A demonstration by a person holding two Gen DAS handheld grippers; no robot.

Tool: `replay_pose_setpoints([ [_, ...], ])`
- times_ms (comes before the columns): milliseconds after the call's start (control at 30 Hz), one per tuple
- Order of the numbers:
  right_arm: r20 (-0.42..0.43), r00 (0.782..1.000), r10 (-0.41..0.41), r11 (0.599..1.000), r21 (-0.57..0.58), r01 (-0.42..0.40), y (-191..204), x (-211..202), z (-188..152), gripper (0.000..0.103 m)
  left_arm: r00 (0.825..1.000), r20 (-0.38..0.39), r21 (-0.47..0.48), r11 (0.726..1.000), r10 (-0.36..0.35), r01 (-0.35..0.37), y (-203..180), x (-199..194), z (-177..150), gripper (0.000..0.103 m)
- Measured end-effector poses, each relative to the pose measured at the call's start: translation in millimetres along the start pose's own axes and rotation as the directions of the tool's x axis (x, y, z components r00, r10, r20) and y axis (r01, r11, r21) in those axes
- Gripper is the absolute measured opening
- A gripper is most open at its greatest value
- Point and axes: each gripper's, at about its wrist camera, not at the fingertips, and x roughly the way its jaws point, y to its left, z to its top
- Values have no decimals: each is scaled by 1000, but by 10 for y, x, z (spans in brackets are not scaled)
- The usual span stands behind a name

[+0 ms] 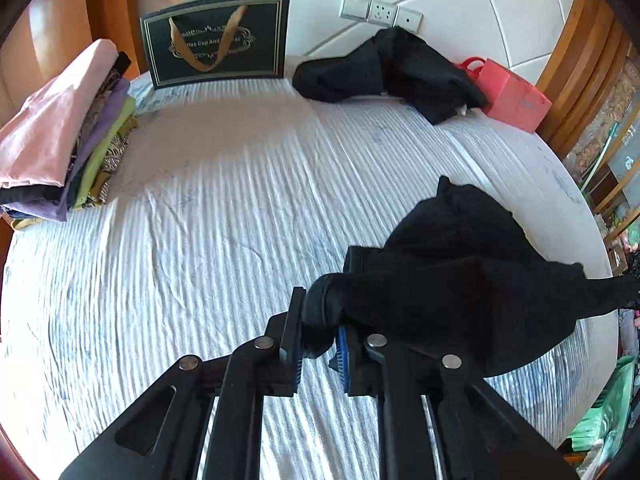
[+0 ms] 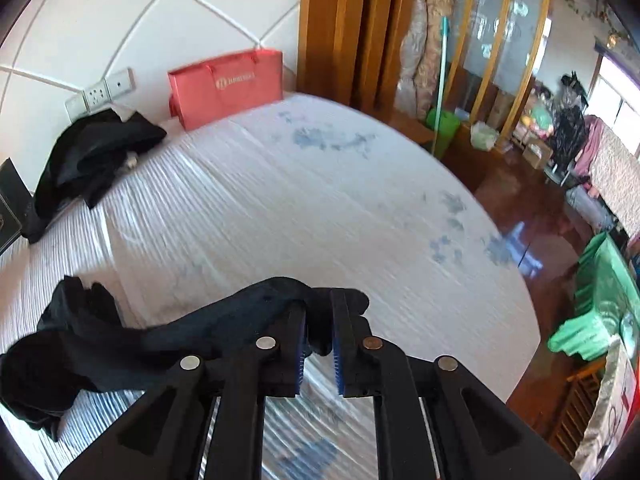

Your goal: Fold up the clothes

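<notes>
Black garment (image 1: 452, 280) hung over the near right of the bed (image 1: 224, 208), pinched at one end by the left gripper (image 1: 320, 332) and at the other by the right gripper (image 2: 320, 328), both nearly closed on bunched cloth. Sagged between them, partly off the sheet. Far back lay another dark heap (image 1: 384, 68) beside a red bag (image 1: 512, 96); folded pile (image 1: 64, 140) far left, near a dark gift bag (image 1: 218, 38).
</notes>
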Motion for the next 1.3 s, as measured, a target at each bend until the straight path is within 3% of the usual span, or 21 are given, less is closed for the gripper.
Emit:
replay_pose_setpoints([
  [67,-61,998,21,1000,20,-20,-93,104,-102,21,999,-19,-15,999,-28,28,-8,-16,-26,22],
  [167,-48,998,44,999,13,-44,-116,22,-138,22,999,10,-7,999,-44,44,-36,-177,38,25],
  [233,-15,998,67,997,-23,-68,-73,-80,-87,29,997,57,12,999,-44,44,-83,-328,123,39],
  [300,10,996,90,994,-66,-89,18,-118,-19,44,994,105,25,999,-39,37,-140,-429,206,50],
  [467,90,990,108,994,-42,-104,85,-241,87,45,983,175,18,998,-58,56,-226,-636,348,50],
  [567,117,987,113,992,-64,-106,80,-295,180,57,980,191,36,998,-57,51,-282,-663,432,52],
  [667,61,990,123,983,-144,-114,208,-120,192,58,984,165,69,996,-62,51,-392,-464,542,55],
  [833,-49,990,132,975,-174,-139,313,307,28,58,995,39,146,986,-89,83,-691,260,577,55],
  [1000,-110,991,77,976,-193,-97,224,648,-95,58,998,-40,193,980,-44,51,-894,855,532,55],
  [1100,-140,988,58,977,-194,-85,104,848,-121,58,997,-56,199,978,-58,69,-954,1042,568,55],
  [1300,-178,976,122,969,-190,-156,-25,1076,-155,60,990,-88,249,960,-107,126,-1144,1260,587,55],
])
